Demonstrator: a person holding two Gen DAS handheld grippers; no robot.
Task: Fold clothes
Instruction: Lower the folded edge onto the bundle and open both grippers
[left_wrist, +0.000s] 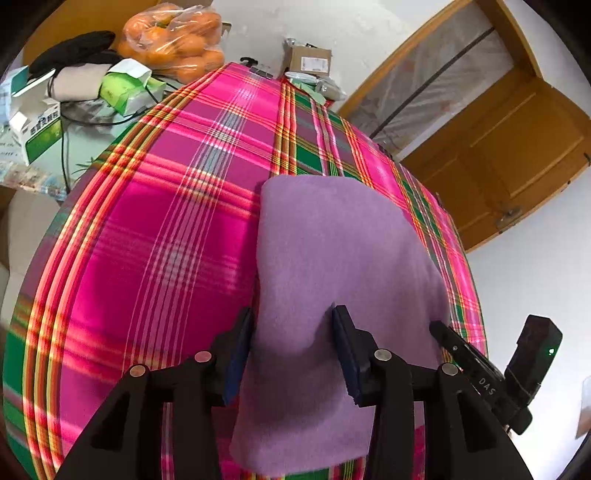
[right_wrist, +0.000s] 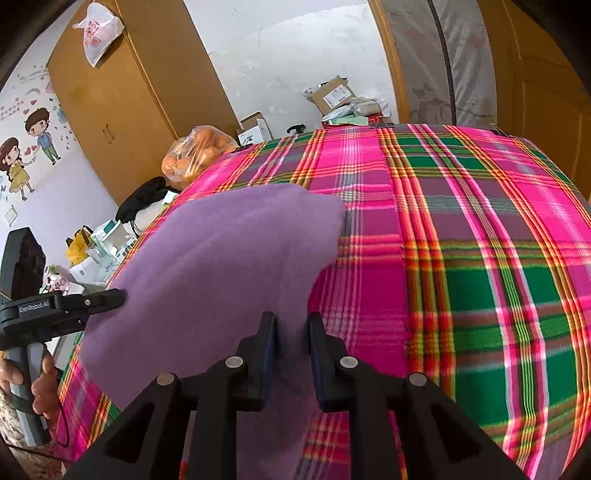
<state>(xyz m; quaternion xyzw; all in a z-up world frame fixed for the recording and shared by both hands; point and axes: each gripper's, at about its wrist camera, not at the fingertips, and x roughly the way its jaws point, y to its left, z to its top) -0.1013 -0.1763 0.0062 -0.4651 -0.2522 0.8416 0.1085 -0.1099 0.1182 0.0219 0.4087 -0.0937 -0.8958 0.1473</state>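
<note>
A purple fleece cloth (left_wrist: 332, 240) lies partly lifted over the pink and green plaid table cover (left_wrist: 166, 221). My left gripper (left_wrist: 291, 314) has a thick bunch of the cloth's near edge filling the space between its fingers. In the right wrist view the cloth (right_wrist: 221, 266) billows up off the plaid cover (right_wrist: 461, 240). My right gripper (right_wrist: 293, 321) pinches its near right part with the fingers close together. The left gripper (right_wrist: 118, 295) shows at the cloth's left edge, held by a hand (right_wrist: 40, 384). The right gripper (left_wrist: 437, 326) shows at the cloth's right edge.
A bag of oranges (left_wrist: 173, 40), cartons (left_wrist: 37, 125) and a black item (left_wrist: 74, 48) crowd the table's far left. A cardboard box (left_wrist: 310, 61) sits at the far end. A wooden door (left_wrist: 498, 147) stands to the right, a wooden cupboard (right_wrist: 122, 110) behind.
</note>
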